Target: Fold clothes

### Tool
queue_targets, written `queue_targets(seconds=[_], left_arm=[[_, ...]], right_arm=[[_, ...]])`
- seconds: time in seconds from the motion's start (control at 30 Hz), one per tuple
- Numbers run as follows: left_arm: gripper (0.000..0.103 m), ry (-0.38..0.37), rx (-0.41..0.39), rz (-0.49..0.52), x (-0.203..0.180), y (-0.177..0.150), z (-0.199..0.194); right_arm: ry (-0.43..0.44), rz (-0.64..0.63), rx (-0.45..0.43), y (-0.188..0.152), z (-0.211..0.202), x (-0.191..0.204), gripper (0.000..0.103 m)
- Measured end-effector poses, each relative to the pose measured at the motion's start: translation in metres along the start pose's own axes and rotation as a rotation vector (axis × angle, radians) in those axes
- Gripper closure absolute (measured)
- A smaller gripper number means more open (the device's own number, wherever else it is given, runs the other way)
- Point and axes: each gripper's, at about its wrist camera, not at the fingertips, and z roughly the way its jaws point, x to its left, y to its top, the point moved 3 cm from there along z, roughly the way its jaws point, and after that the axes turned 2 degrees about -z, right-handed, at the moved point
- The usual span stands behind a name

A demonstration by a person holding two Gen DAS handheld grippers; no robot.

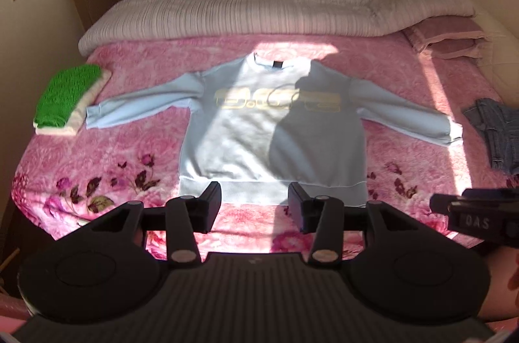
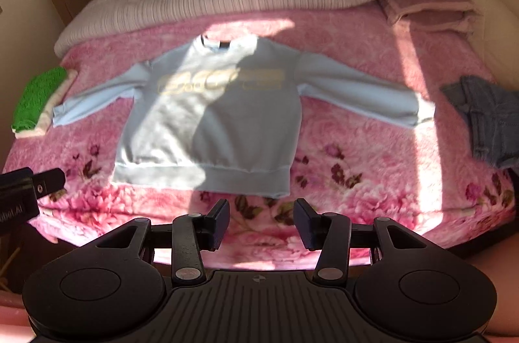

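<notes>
- Your light blue sweatshirt (image 1: 272, 128) lies flat and face up on the pink floral blanket (image 1: 129, 161) of the bed. Its collar is at 12 o'clock and its hem is nearest you.
- Its long axis is the sleeve line, which runs from 9 o'clock to 3 o'clock. The body itself runs 12 to 6.
- Your left gripper (image 1: 254, 206) hangs above the hem band. Its fingers are released with nothing between them, and through the gap you see the middle of the hem.
- Your right gripper (image 2: 262, 221) hangs over the blanket just short of the hem. Its fingers are also released and empty, and the hem's right corner lies at about 12 o'clock from them.
- The left sleeve cuff (image 1: 94, 116) points to 9 o'clock and ends just beside the folded green and white stack (image 1: 69, 98). Your left hand looks the nearer one for that sleeve.
- The right sleeve cuff (image 2: 421, 112) points to 3 o'clock, near but apart from the crumpled denim piece (image 2: 489, 122). Your right hand looks nearer there.
- Judging from how it lies, no fold is made yet. Each sleeve would likely come inward across the chest print (image 1: 279, 99).
- Watch the stack at 9 o'clock when you reach for that cuff, because the two are close enough to snag.
</notes>
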Motion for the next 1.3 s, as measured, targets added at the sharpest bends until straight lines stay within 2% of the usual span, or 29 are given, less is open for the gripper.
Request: queue_targets(seconds=[0.1, 0.23, 0.37, 0.53, 0.87, 1.3], left_arm=[[0.062, 0.002, -0.011, 0.012, -0.004, -0.006, -0.008], [0.059, 0.001, -0.013, 0.023, -0.008, -0.018, -0.015], [0.058, -0.004, 0.013, 0.035, -0.013, -0.035, -0.016], [0.058, -0.008, 0.04, 0.048, -0.018, -0.054, -0.018], [0.058, 0.009, 0.049, 0.033, -0.014, -0.067, -0.029], [0.058, 0.025, 0.023, 0.02, -0.012, -0.07, -0.042]], right_arm=[[-0.005, -0.002, -0.035, -0.003, -0.02, -0.001, 0.055], [0.004, 0.01, -0.034, -0.013, -0.029, -0.004, 0.055], [-0.003, -0.017, 0.028, -0.028, -0.029, -0.002, 0.055], [0.012, 0.005, 0.073, -0.046, -0.03, -0.001, 0.055], [0.017, -0.006, 0.105, -0.062, -0.033, 0.009, 0.055], [0.007, -0.037, 0.038, -0.062, -0.051, 0.01, 0.055]])
